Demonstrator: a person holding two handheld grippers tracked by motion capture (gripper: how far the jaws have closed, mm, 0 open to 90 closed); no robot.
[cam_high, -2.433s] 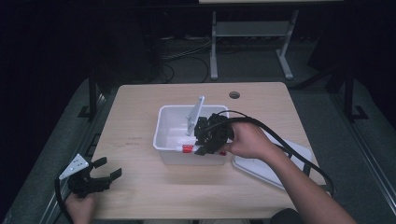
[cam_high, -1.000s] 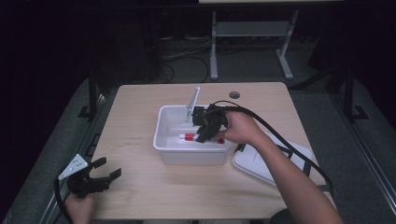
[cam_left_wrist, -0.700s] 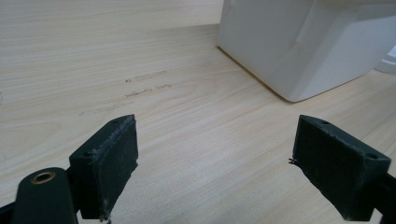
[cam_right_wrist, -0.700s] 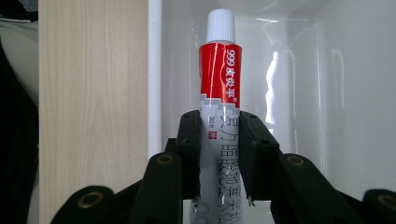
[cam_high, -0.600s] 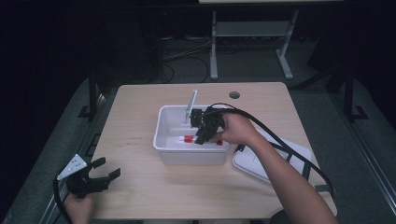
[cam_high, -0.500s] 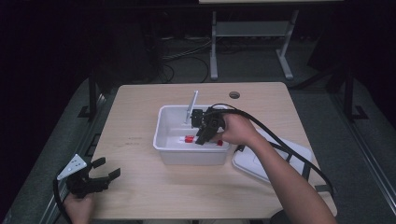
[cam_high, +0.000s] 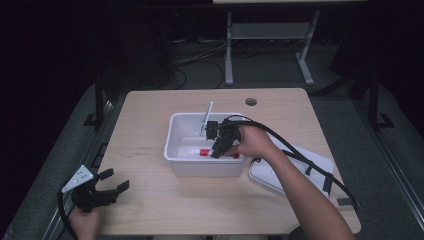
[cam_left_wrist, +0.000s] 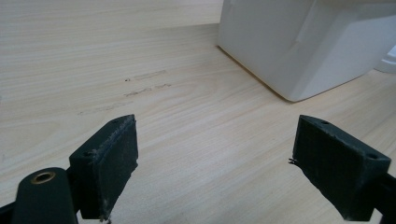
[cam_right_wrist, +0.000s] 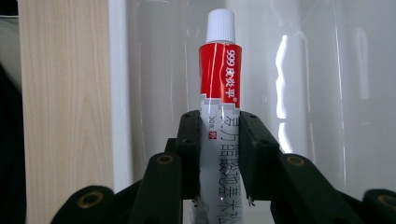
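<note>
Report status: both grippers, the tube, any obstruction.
Right gripper shut on the tube, low inside the white bin. Left gripper open, empty, over the table. White stick leans in the bin beside it; lid off, right of bin.

A flat white plastic lid (cam_high: 295, 167) is laid on the light wooden table (cam_high: 150, 210), near its right edge. A round cable hole (cam_high: 251, 101) is cut near the far edge.

The right gripper (cam_high: 216, 148) dips inside the bin (cam_high: 176, 135), jaws clamped — the left gripper (cam_high: 102, 187) rests well apart from it, jaws wide.
</note>
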